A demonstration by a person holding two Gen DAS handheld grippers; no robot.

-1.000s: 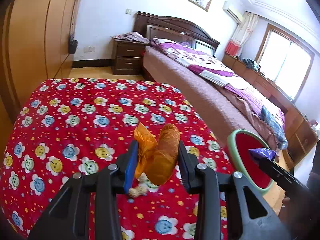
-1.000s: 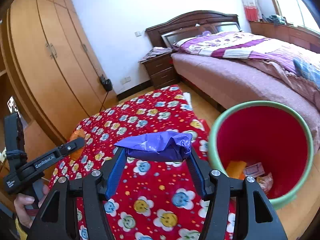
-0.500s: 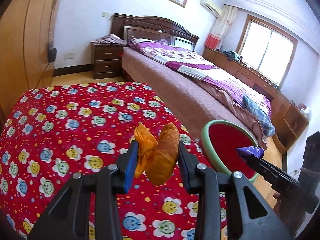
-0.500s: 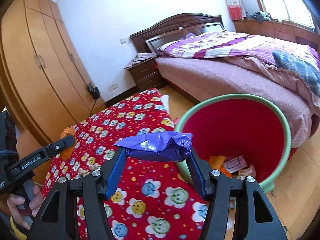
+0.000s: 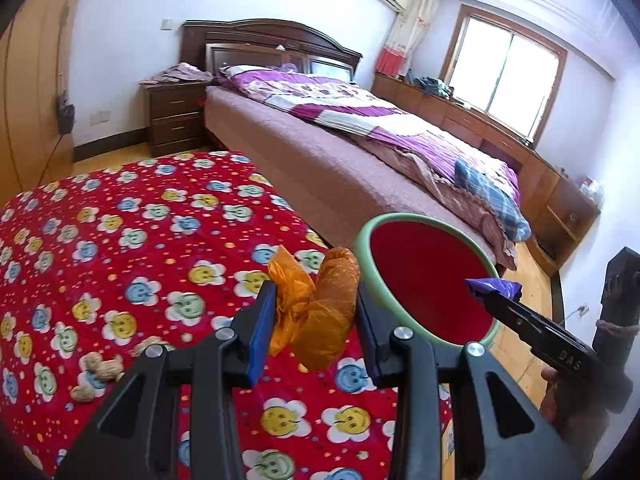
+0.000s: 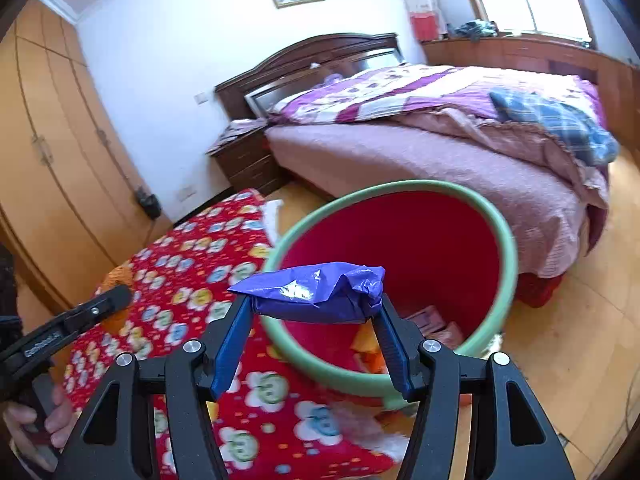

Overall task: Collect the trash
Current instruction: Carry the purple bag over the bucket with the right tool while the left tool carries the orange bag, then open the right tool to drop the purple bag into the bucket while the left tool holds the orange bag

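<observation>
- Left wrist view: the left gripper (image 5: 316, 320) is clamped narrowly on a crumpled orange bag (image 5: 320, 312), which sits between its blue pads above the red flowered cloth (image 5: 120, 248).
- Just beyond and to the right of the bag stands the red bin (image 5: 424, 280) with its green rim, on the floor between the cloth and the bed (image 5: 360, 152).
- A few peanut shells (image 5: 100, 372) lie on the cloth at lower left.
- The right gripper (image 5: 496, 294) reaches in from the right, a scrap of purple wrapper (image 5: 496, 288) at its tip, in front of the bin's mouth.
- Right wrist view: the right gripper (image 6: 316, 328) holds the purple wrapper (image 6: 316, 292) stretched across its half-spread jaws, both blue pads pressing on its ends.
- The wrapper hangs over the near rim of the red bin (image 6: 508, 264); some paper and orange scraps lie at the bin's bottom.
- At the left edge the left gripper (image 6: 116, 296) points over the flowered cloth (image 6: 192, 276), with a hand (image 6: 36, 424) on its handle.
</observation>
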